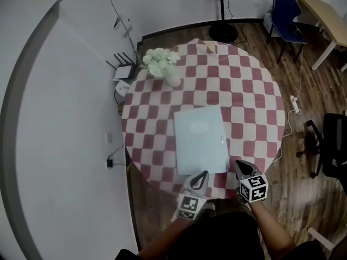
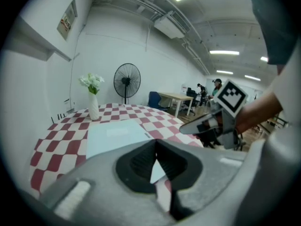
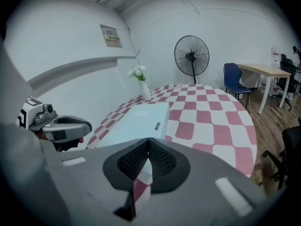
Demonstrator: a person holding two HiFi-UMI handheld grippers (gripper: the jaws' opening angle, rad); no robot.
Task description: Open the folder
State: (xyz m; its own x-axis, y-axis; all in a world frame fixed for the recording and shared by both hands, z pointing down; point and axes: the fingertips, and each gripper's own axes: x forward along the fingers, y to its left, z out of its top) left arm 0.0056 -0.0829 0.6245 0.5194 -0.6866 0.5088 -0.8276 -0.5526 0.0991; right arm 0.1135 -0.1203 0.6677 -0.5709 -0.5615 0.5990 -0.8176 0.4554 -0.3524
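Observation:
A pale blue folder (image 1: 200, 139) lies closed and flat on the round table (image 1: 255, 102) with a red-and-white checked cloth. The folder (image 2: 113, 134) also shows ahead in the left gripper view, and the folder (image 3: 136, 120) in the right gripper view. My left gripper (image 1: 202, 176) hovers at the folder's near edge, jaws shut with nothing between them. My right gripper (image 1: 242, 168) is just right of the folder's near corner, also shut and empty. In the left gripper view the right gripper (image 2: 188, 126) passes across at the right; the left gripper (image 3: 84, 125) shows at the left of the right gripper view.
A white vase of pale flowers (image 1: 162, 65) stands at the table's far left. A standing fan (image 1: 221, 4) is behind the table. A blue chair (image 1: 287, 15) and a wooden desk (image 1: 322, 12) are at the back right, and a black office chair (image 1: 332, 145) is at the right.

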